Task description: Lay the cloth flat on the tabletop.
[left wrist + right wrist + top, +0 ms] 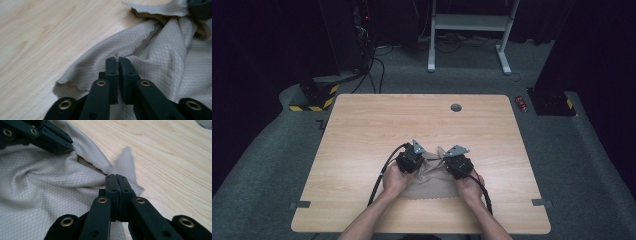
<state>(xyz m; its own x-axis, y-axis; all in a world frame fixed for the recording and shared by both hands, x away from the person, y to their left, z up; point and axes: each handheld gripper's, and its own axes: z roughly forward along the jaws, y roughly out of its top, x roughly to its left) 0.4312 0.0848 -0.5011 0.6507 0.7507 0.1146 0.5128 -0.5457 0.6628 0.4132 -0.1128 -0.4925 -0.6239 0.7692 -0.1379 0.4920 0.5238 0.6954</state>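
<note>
While I kept both hands low at the near side of the counter (362, 130), my left tool (117, 59) was clamped on the beige cloth (428, 182), its two black jaws pressed together with only a thin seam of fabric between them. Seen along that tool's own jaws, the pinch sat on a wavy, scalloped edge of the cloth, with the diamond-weave fabric spreading away toward three o'clock and bare wood lying toward nine and eleven o'clock. My right tool (116, 176) was likewise closed tight, nipping a fold of the same cloth; a small pointed flap of fabric stood up just beyond its tips at about one o'clock, a little blurred. From that view the cloth ran off toward nine o'clock in soft creases, and the tip of my left tool lay on the fabric at about ten o'clock.

From the high view, the cloth lay bunched between my two hands, slightly toward six o'clock of the counter's middle, its lower hem flat on the wood and its upper part gathered up between the tools. My left hand (395, 178) held its tool at the cloth's nine o'clock side, my right hand (470, 185) at its three o'clock side, near each other but apart. A round grommet (456, 107) sat at twelve o'clock, well apart from the cloth.
</note>
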